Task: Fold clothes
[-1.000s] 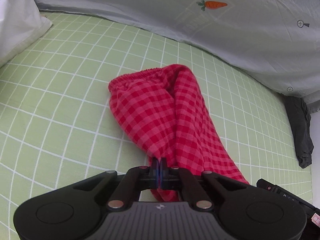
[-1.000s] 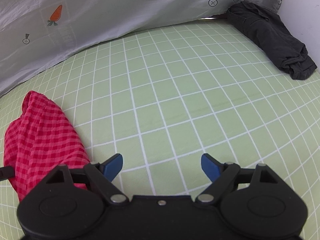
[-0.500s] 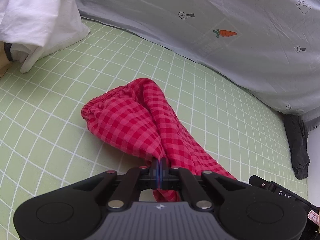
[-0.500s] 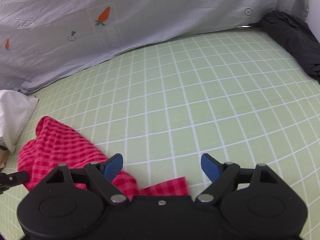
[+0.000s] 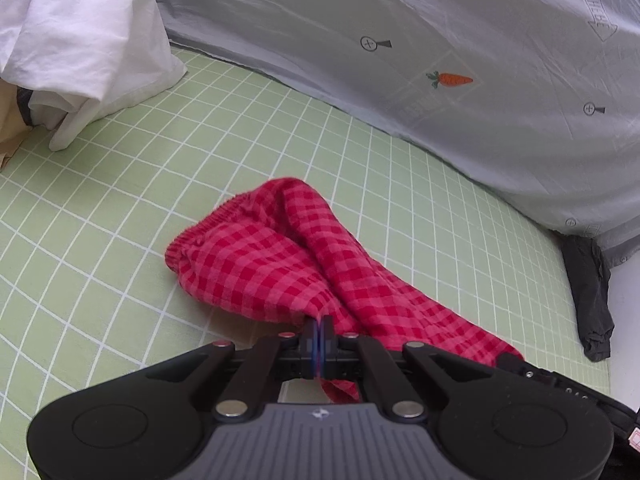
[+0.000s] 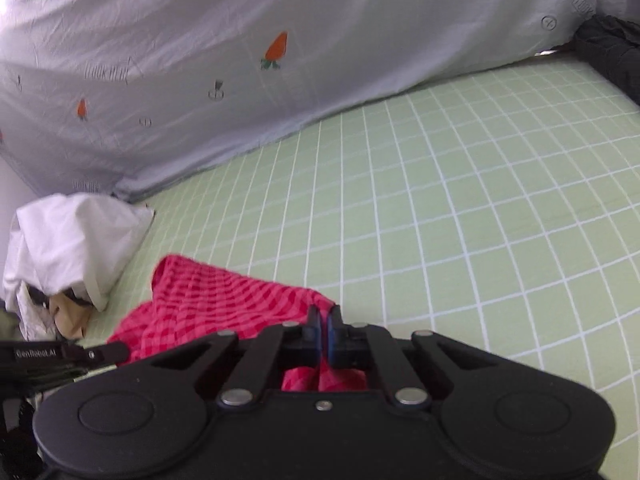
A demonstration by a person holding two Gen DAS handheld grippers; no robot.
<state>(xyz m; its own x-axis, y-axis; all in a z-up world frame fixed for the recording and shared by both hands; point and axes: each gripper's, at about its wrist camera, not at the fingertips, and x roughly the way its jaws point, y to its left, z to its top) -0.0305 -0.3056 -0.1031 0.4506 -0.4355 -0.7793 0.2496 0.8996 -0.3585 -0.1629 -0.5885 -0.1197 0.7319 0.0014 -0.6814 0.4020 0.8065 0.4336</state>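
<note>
Left gripper: my left gripper [image 5: 319,330] is clamped on the near edge of the red gingham garment [image 5: 288,264]; the 2 blue pads are pressed together with cloth between them.
Right gripper: my right gripper [image 6: 324,330] is pinched on another part of the same garment; a narrow slit shows between its 2 pads, and red cloth shows behind them.
Garment position: it lies bunched on the green grid-pattern sheet [image 5: 120,208], elasticated band [image 5: 208,224] at the far end, the rest trailing toward my grippers.
Surface: the sheet covers a bed (white grid lines on pale green).
Far side: a grey cover with carrot prints [image 5: 452,79] rises along the far edge of the sheet.
Left-hand pile: white clothes [image 5: 76,44] heaped on the sheet, well apart from the garment.
Right-hand item: a dark garment [image 5: 590,288] lies at the sheet's edge, apart from the red one.
</note>
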